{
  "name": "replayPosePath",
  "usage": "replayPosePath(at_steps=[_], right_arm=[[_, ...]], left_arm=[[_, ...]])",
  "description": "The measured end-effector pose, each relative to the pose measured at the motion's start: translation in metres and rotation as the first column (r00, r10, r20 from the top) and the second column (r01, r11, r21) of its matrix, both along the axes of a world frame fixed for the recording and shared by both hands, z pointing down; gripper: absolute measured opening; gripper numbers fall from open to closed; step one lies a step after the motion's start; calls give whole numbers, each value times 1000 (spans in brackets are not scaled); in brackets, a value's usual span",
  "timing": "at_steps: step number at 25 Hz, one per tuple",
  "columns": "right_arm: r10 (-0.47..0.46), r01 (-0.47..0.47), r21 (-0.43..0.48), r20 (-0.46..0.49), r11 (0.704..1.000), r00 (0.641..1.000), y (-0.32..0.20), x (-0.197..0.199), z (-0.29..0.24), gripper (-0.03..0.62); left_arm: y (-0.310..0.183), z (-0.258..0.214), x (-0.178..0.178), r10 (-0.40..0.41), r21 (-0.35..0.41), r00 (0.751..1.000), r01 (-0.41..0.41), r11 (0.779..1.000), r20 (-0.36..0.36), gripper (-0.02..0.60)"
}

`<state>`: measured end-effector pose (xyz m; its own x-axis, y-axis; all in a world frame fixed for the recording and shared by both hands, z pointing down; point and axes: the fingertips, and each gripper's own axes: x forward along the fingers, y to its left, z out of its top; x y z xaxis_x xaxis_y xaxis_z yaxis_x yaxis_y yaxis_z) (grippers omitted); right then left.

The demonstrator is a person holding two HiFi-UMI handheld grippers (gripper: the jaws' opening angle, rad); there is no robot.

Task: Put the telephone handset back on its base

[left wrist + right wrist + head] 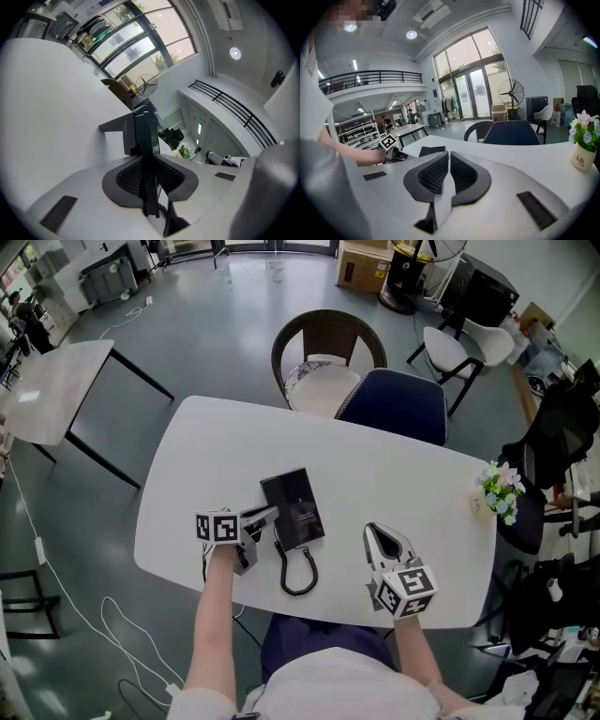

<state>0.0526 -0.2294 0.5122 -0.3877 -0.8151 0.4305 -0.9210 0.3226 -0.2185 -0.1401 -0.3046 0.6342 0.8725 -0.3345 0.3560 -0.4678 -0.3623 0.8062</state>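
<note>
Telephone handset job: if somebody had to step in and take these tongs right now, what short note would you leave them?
Left tongs: shut on the handset, held on edge at the left side of the base.
Right tongs: shut, empty, off to the right over the table.
Base lies flat mid-table; the coiled cord loops on the side nearer the person.
Done: handset gripped and brought to the base.
Left: seat it in its place on the base, then probably open the left tongs and back away. Whether it already touches the base I cannot tell.
</note>
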Motion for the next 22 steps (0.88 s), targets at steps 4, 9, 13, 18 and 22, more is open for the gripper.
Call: replayPosePath(at_steps=[4, 9, 13, 18, 22], right_arm=[[-3, 3, 1, 3, 1000, 1000, 0, -1, 1, 38], [-9, 9, 6, 9, 1000, 1000, 1, -2, -1, 38], [-5, 5, 9, 8, 1000, 1000, 3, 0, -2, 38], [-6, 6, 13, 10, 1000, 1000, 6, -2, -2, 38], [-12, 12, 15, 13, 1000, 1000, 8, -6, -2, 38]], left_arm=[[0, 0, 0, 5, -12, 1000, -5, 1000, -7, 87], [0, 0, 0, 14, 4, 1000, -14, 1000, 25, 91], [-2, 1, -1, 13, 53, 991, -20, 998, 130, 104], [-1, 0, -7, -55, 104, 976, 34, 994, 211, 139], [5, -6, -13, -197, 118, 961, 177, 977, 195, 189]])
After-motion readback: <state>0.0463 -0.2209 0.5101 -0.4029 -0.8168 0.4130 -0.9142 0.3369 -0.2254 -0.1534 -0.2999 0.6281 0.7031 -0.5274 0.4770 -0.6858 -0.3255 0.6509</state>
